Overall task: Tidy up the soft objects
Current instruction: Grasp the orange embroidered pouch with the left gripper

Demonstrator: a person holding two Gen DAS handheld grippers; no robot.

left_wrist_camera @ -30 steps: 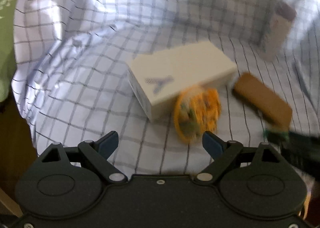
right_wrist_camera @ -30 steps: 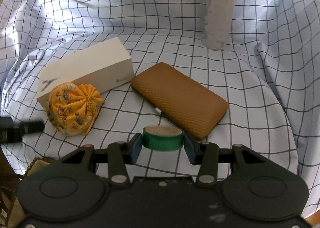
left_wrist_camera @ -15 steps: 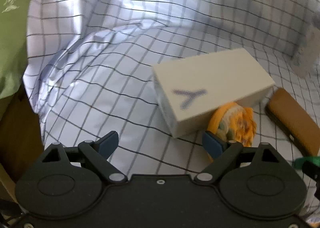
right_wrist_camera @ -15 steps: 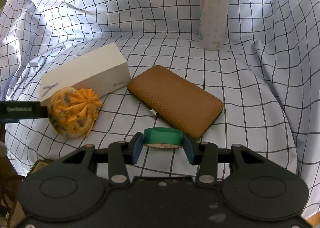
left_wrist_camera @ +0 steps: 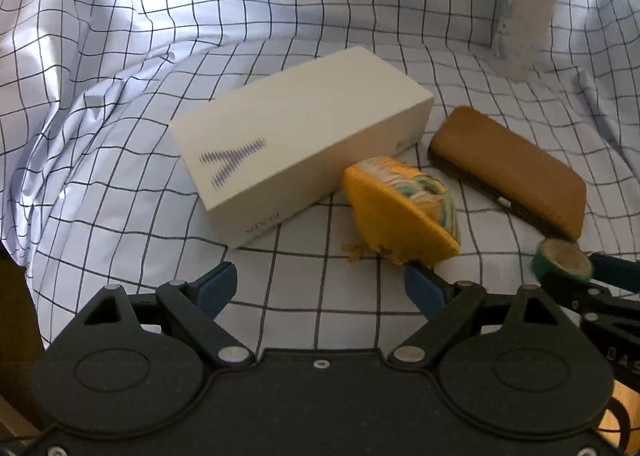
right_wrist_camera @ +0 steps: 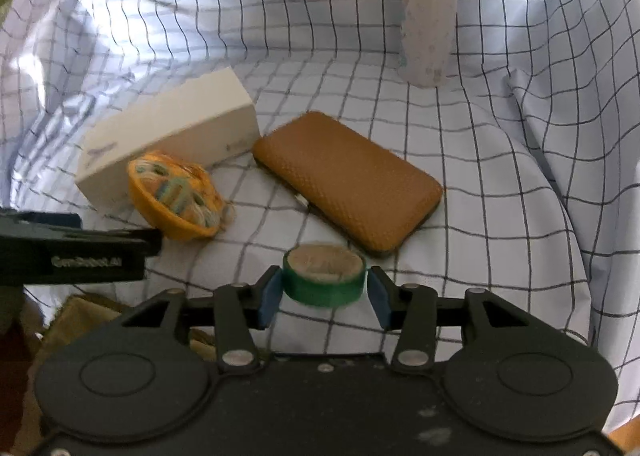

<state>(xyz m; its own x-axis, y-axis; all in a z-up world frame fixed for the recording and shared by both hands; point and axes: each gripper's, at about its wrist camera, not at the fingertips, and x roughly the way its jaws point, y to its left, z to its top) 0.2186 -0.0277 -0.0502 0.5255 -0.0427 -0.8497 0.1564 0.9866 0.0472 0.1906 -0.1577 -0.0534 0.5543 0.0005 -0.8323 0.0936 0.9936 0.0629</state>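
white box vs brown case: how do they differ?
The box is white, thick and smooth, with printed marks; the case is brown, thin and textured, with rounded corners. The orange pouch leans on the box; nothing touches the case. Both lie flat on the checked cloth.

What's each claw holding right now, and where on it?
Right claw pinches the green tape roll across its outer wall, a pad on each side, jaws starting to open. Left claw is open, holding nothing.
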